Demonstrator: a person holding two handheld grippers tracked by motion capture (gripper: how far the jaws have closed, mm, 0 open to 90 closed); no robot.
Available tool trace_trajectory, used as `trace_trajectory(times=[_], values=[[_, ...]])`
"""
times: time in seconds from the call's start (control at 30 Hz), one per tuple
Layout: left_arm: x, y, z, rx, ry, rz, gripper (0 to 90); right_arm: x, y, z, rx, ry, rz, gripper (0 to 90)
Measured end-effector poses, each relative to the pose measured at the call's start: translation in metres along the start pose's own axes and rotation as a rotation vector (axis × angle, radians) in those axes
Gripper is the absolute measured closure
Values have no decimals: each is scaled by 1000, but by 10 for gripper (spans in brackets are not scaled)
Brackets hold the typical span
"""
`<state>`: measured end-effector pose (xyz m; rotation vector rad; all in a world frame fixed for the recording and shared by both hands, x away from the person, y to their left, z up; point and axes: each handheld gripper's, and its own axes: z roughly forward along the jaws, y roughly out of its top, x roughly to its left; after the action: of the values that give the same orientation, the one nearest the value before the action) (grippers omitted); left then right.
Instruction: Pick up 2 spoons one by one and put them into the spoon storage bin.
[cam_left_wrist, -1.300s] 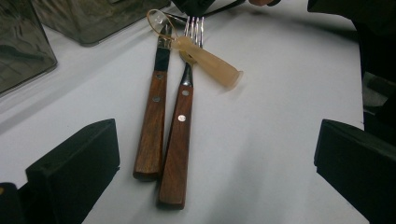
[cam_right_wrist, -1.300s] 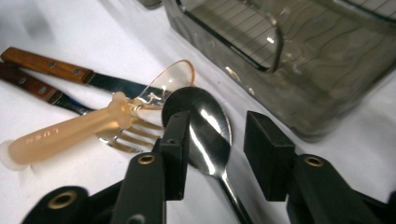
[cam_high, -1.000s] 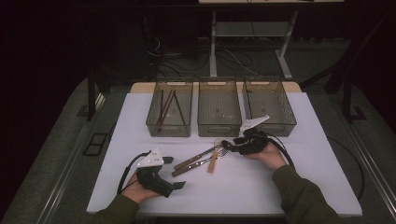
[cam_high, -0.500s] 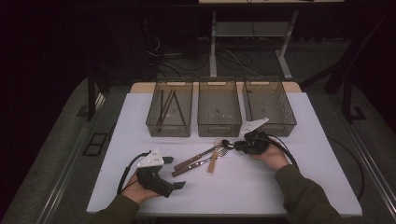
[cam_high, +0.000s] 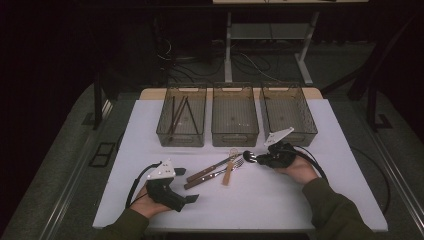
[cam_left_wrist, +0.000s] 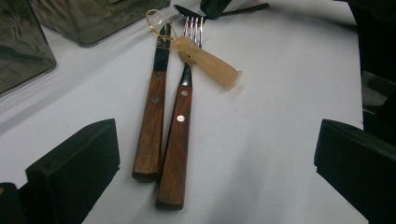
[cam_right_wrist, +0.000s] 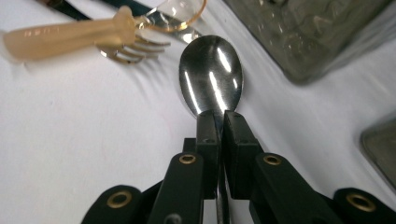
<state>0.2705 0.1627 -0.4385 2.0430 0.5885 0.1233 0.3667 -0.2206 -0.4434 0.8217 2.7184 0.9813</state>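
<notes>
A steel spoon (cam_right_wrist: 210, 77) lies on the white table (cam_high: 260, 200), and my right gripper (cam_right_wrist: 217, 123) is shut on its handle just behind the bowl. In the high view that gripper (cam_high: 260, 160) sits right of centre, with the spoon (cam_high: 248, 156) pointing left. Just left of it lie a wooden-handled knife (cam_left_wrist: 154, 121), a wooden-handled fork (cam_left_wrist: 180, 121) and a translucent amber utensil (cam_left_wrist: 210, 63) lying across them. My left gripper (cam_high: 186, 185) rests at the front left, open, with its jaws wide apart and the knife and fork handles ahead of them.
Three grey mesh bins stand in a row at the back: the left bin (cam_high: 165, 135) holds dark sticks, while the middle bin (cam_high: 235, 137) and right bin (cam_high: 305, 132) look bare. Cables trail from both grippers. The table's front edge is close to my hands.
The right hand has shifted slightly to the right beside the cutlery. The left hand and its gripper have stayed put.
</notes>
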Motion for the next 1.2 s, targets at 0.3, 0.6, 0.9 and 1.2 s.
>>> trace_trajectory(times=[0.3,0.6,0.9,1.2], values=[[0,0,1,-2,0,-3,0,-8,8,4,-86,22,79,609],[0,0,1,0,-2,-2,0,-1,14,18,-67,4,36,583],[0,0,1,0,0,-2,0,1,14,11,-53,9,-4,810],[0,0,0,-1,2,-2,0,7,14,4,-67,34,-45,890]])
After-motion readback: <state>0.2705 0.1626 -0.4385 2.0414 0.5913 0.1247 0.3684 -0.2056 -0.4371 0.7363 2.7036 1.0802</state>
